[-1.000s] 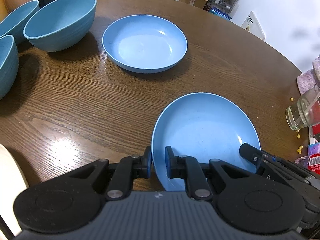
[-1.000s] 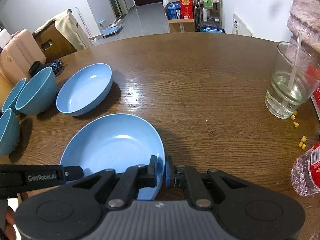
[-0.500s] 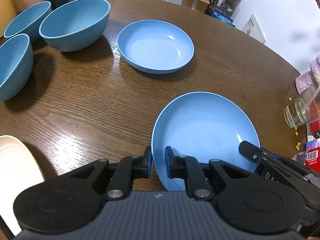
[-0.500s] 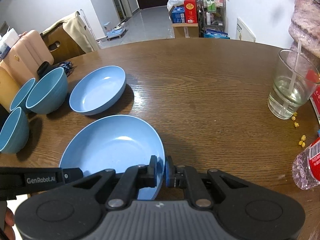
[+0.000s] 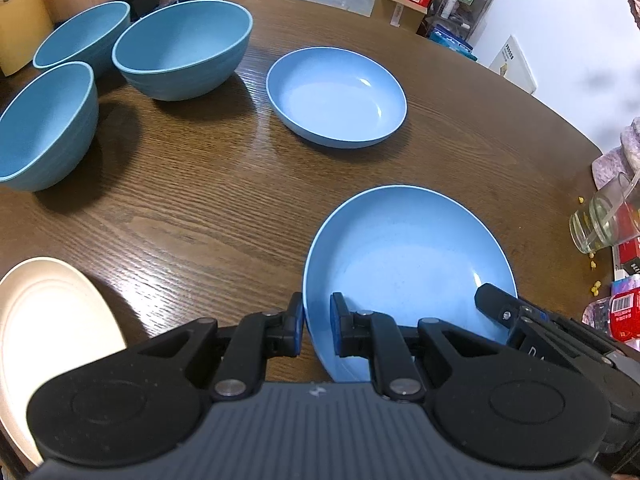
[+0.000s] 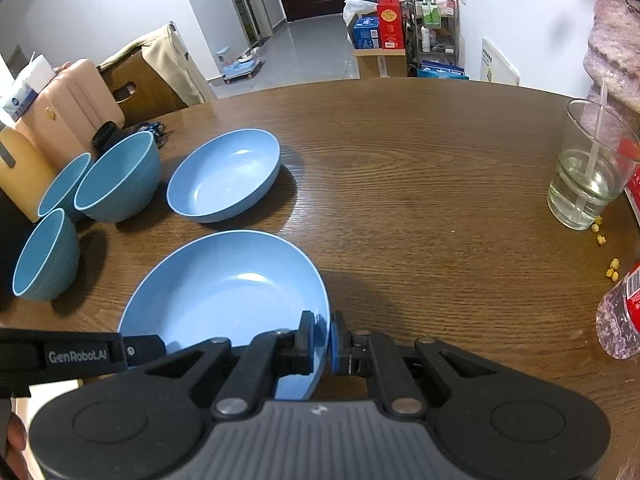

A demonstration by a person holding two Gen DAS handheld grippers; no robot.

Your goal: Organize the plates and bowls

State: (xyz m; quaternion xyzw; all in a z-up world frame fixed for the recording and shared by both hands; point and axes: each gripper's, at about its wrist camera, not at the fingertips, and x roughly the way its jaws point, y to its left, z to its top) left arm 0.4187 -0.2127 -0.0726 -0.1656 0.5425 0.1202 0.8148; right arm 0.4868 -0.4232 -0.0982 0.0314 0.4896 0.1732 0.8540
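A light blue plate (image 5: 408, 256) (image 6: 228, 292) hangs above the wooden table, held at two sides. My left gripper (image 5: 317, 322) is shut on its left rim, and my right gripper (image 6: 322, 340) is shut on its right rim. A second light blue plate (image 5: 336, 96) (image 6: 226, 174) rests on the table further back. Three teal bowls stand at the left: a large bowl (image 5: 182, 48) (image 6: 116, 176), a far small bowl (image 5: 82, 36) (image 6: 64, 184), and a near small bowl (image 5: 44, 124) (image 6: 44, 254). A cream plate (image 5: 48, 340) lies at the near left edge.
A glass of water with a straw (image 6: 590, 176) stands at the right, with yellow crumbs (image 6: 610, 270) and a plastic bottle (image 6: 624, 320) near it. A tan bag (image 6: 68, 108) and a chair (image 6: 152, 76) sit behind the bowls. Shelves and boxes (image 6: 384, 32) stand beyond the table.
Both grippers have pulled back and risen with the blue plate held between them. More of the bowls and the cream plate has come into view at the left.
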